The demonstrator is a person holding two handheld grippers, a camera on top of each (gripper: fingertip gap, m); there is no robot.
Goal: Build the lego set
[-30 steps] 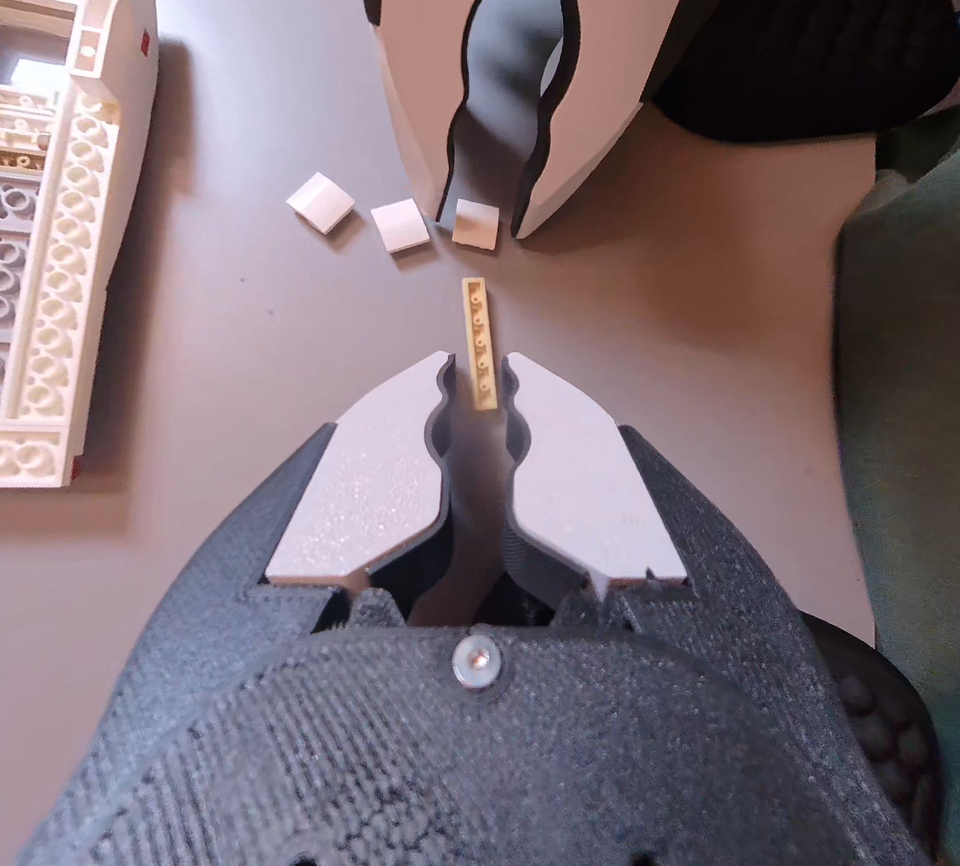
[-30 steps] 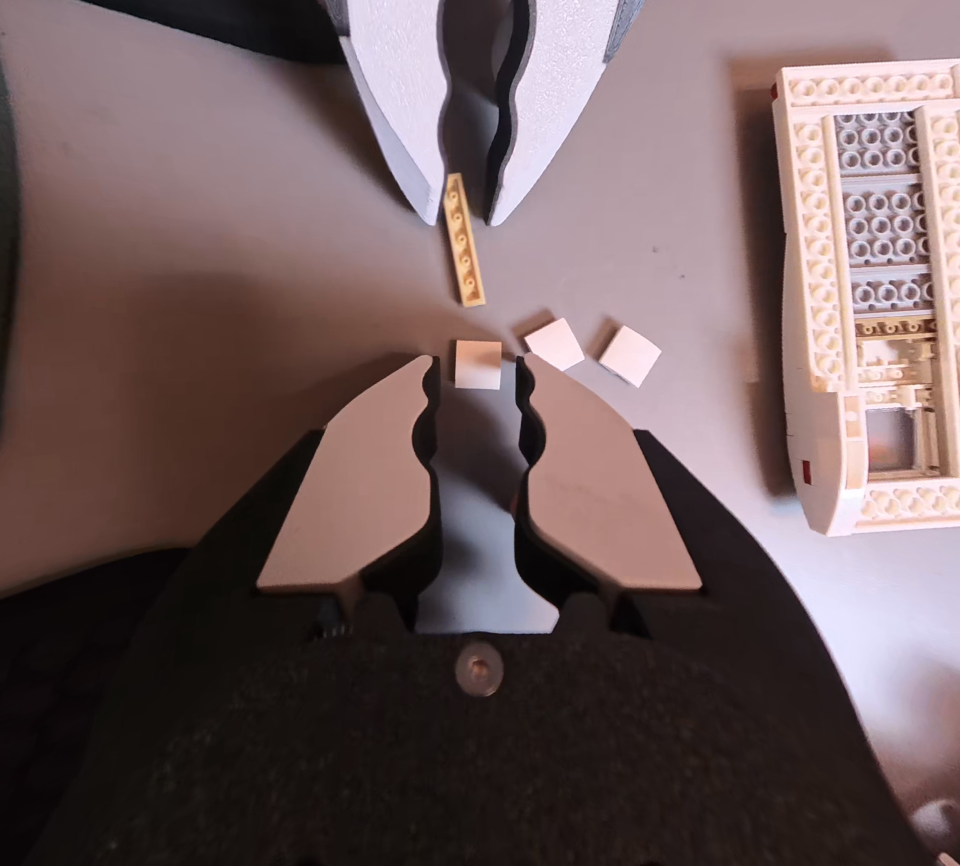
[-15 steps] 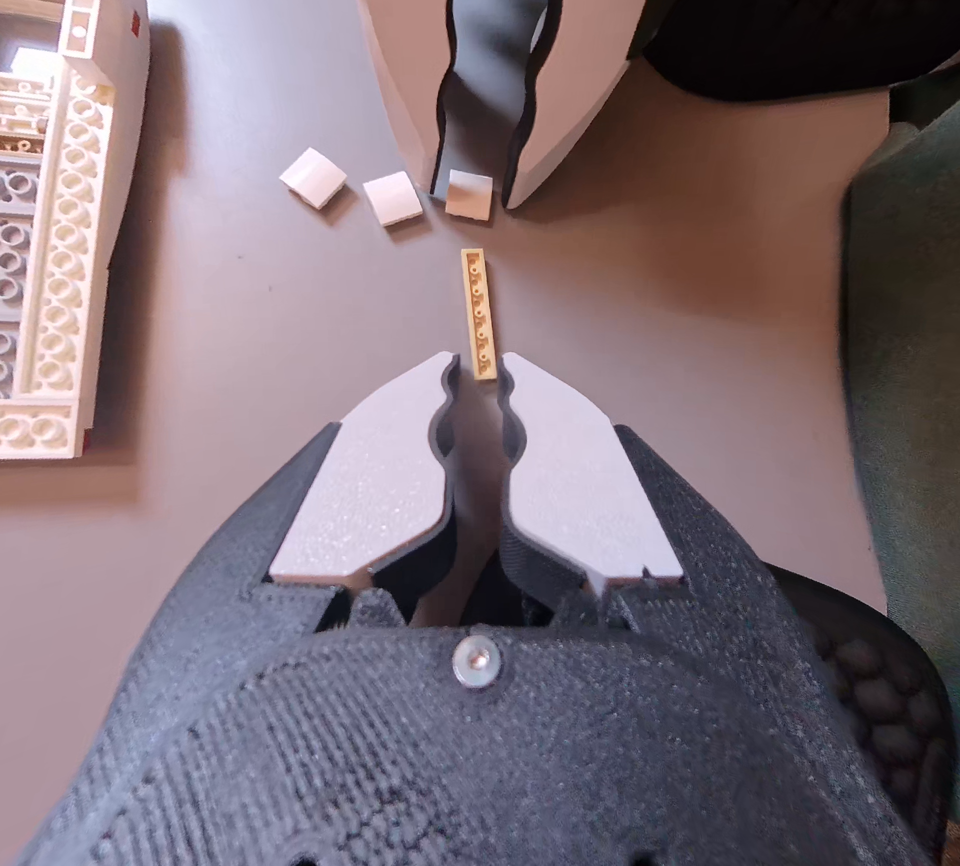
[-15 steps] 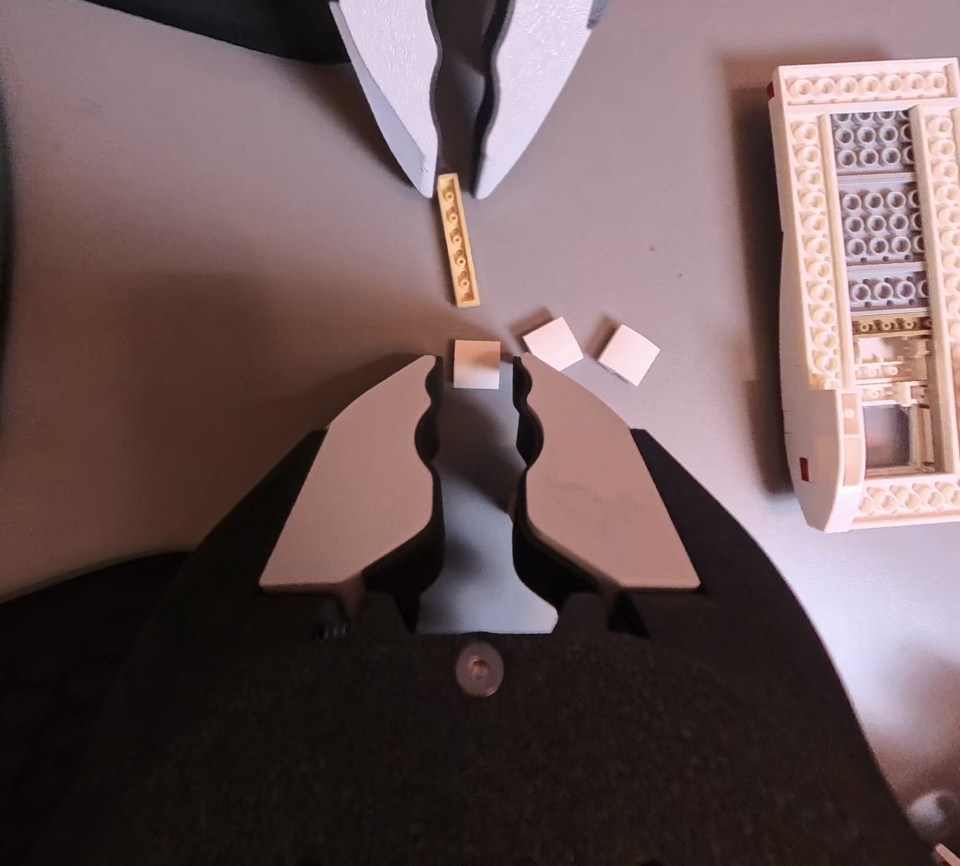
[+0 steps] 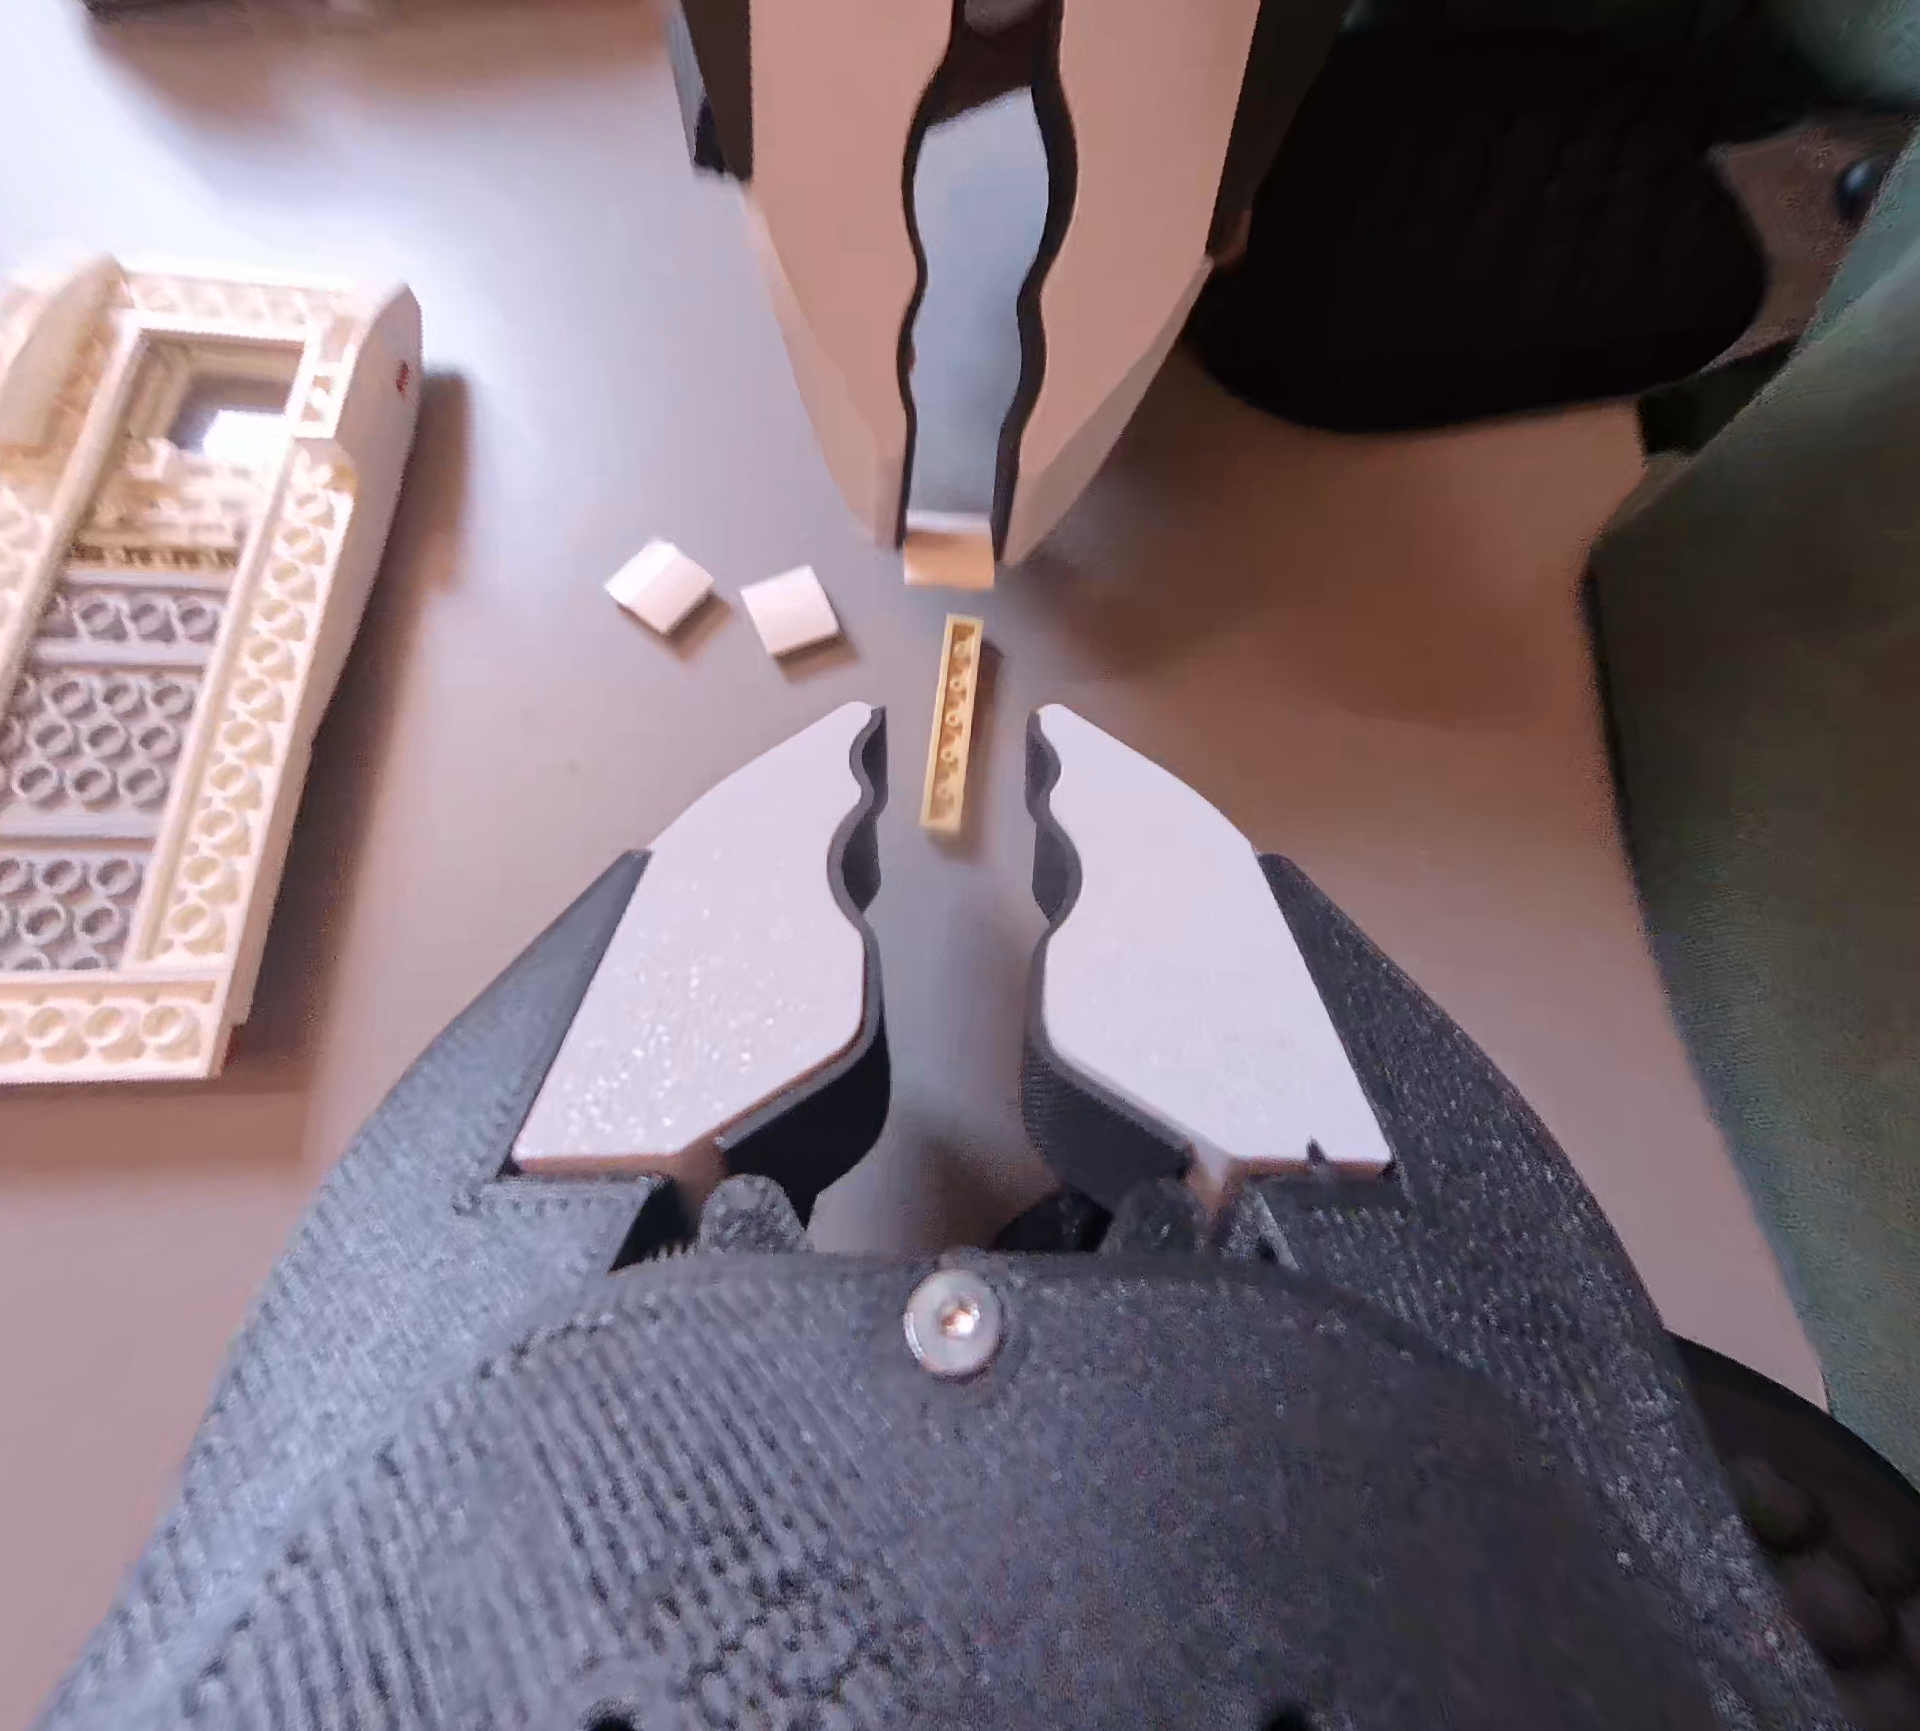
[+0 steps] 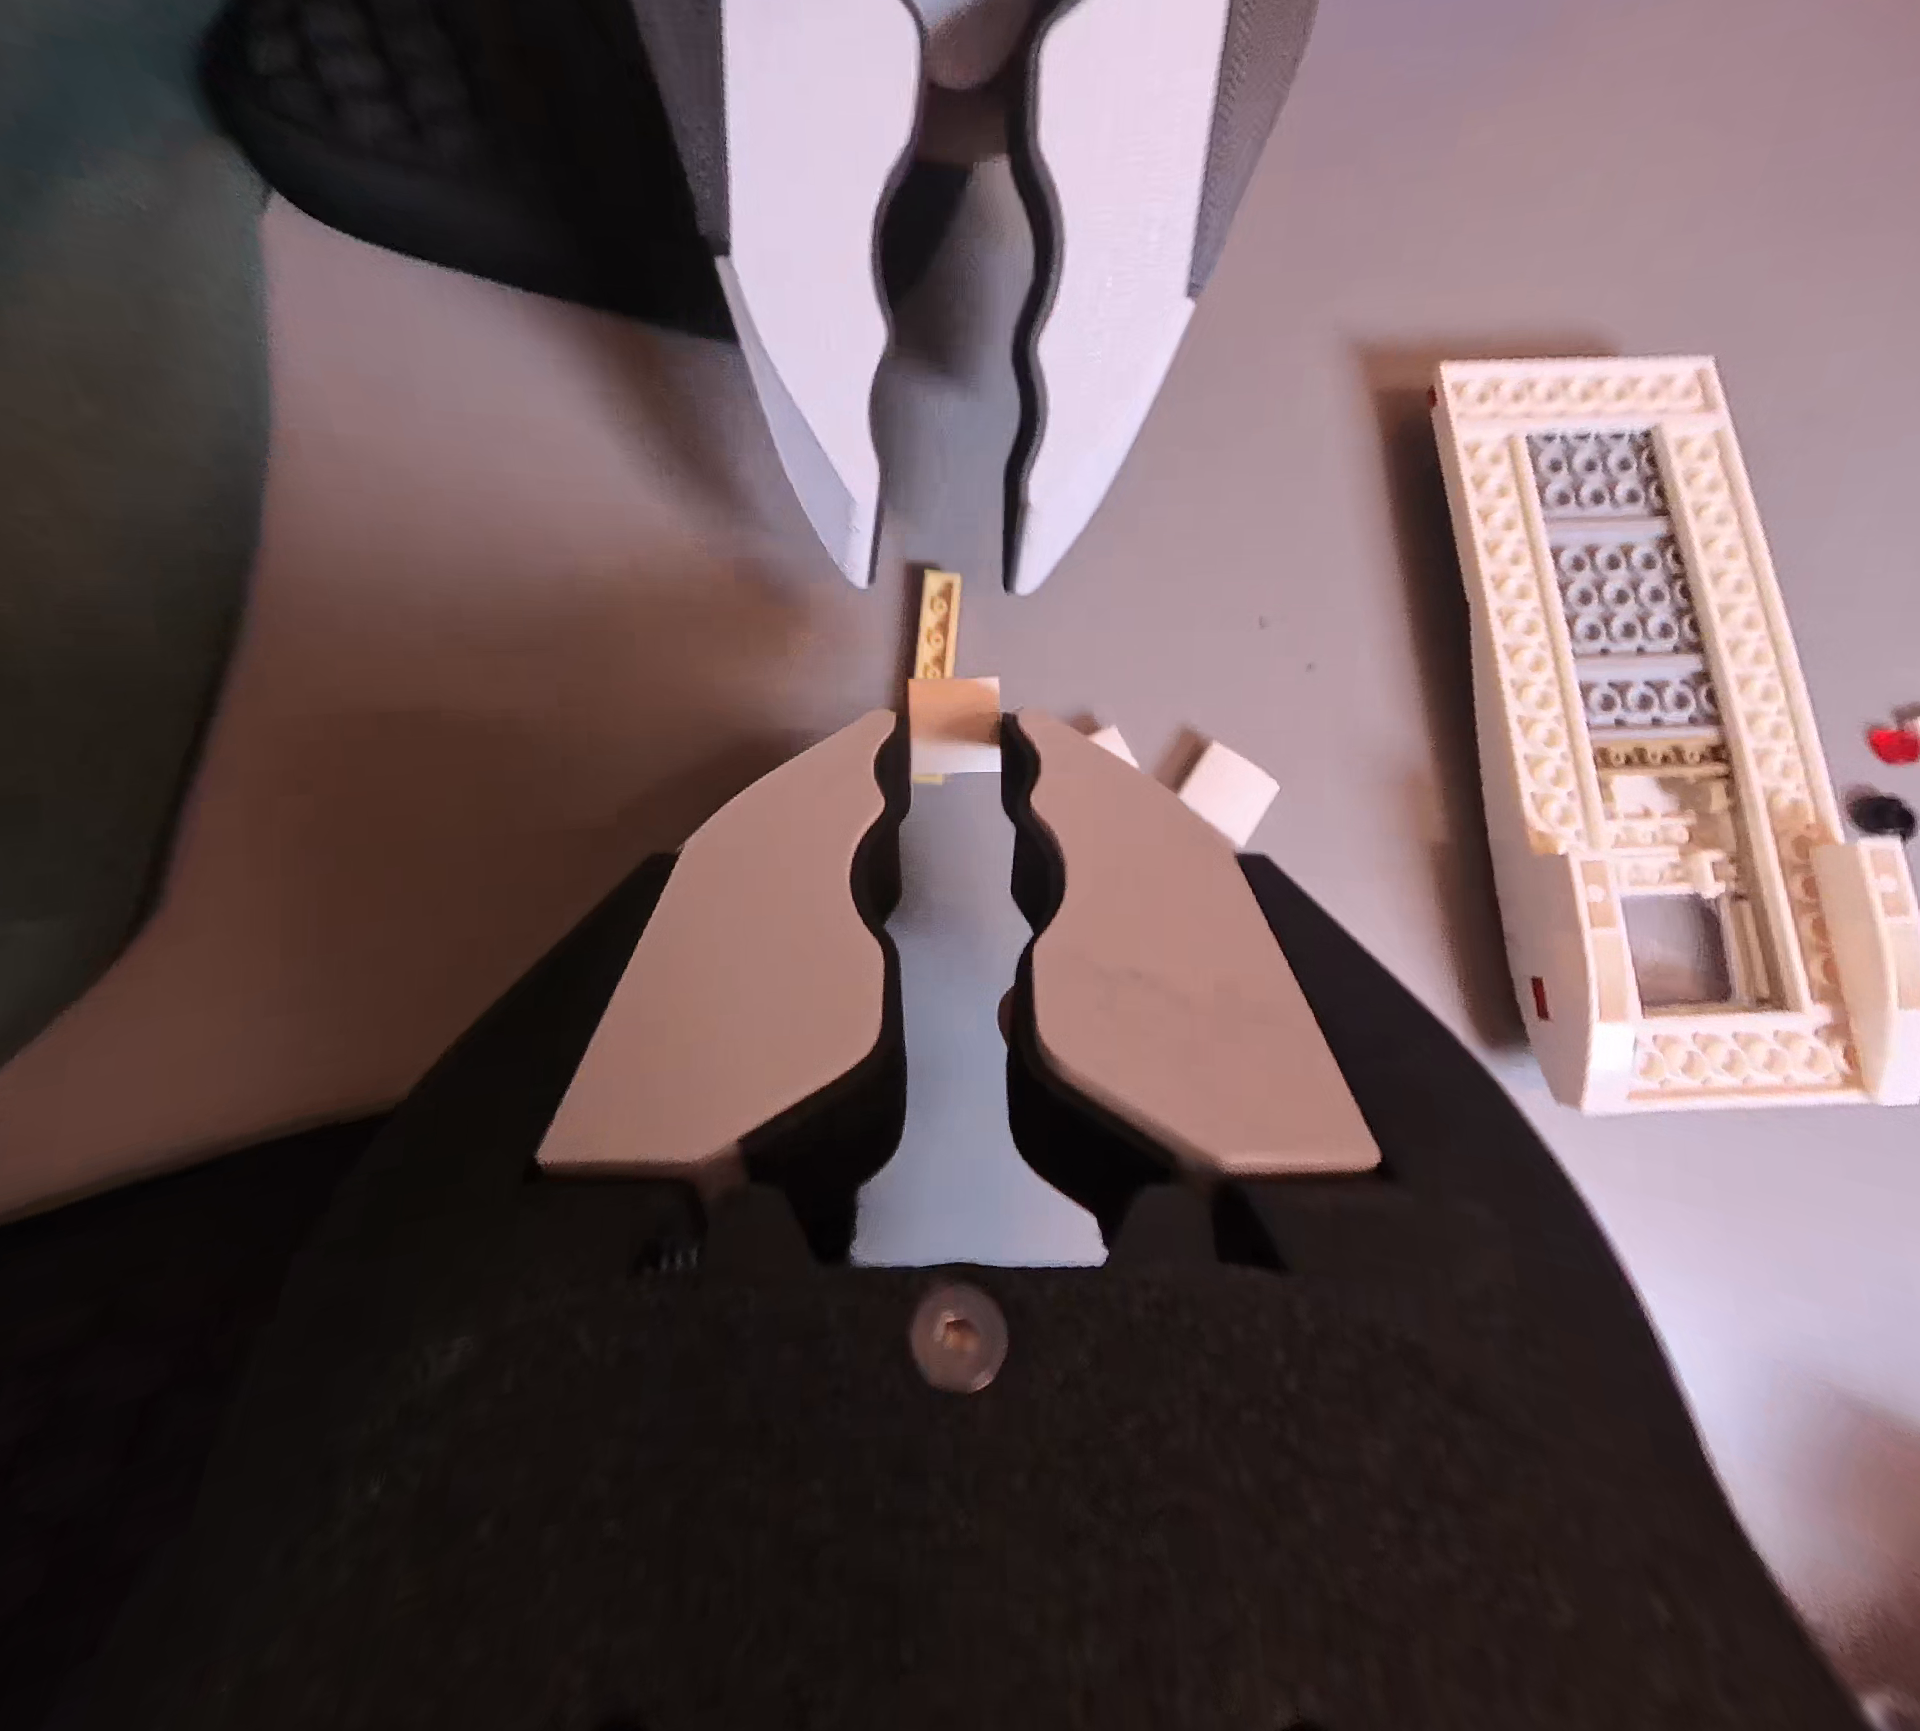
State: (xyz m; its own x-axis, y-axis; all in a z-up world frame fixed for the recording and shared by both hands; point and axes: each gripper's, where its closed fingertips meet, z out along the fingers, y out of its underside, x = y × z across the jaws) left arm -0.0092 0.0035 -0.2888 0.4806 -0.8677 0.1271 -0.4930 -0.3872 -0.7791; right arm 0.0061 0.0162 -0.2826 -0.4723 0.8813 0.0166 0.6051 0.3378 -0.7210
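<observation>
My left gripper (image 5: pixel 956 720) is open low over the grey table. A thin tan studded plate (image 5: pixel 948 746) lies flat between its fingers, with a gap on each side. It also shows in the right wrist view (image 6: pixel 938 632), below the left gripper's tips (image 6: pixel 940 585). My right gripper (image 6: pixel 951 725) is shut on a small white square tile (image 6: pixel 954 731), which looks held a little above the table. The left wrist view shows the same tile (image 5: pixel 945 564) pinched at the right gripper's tips (image 5: pixel 948 543). The two grippers face each other, tips close.
Two more white tiles (image 5: pixel 660 585) (image 5: pixel 790 609) lie left of the plate. A large white brick model (image 5: pixel 270 642) (image 6: pixel 1496 642) lies open side up. Small red (image 6: pixel 1891 741) and black (image 6: pixel 1881 814) pieces lie beyond it. A green cloth (image 5: pixel 1766 746) borders the table.
My right jaws closed on the white tile and raised it. My left jaws widened around the tan plate. Both cameras drew up and back, so more of the table shows.
</observation>
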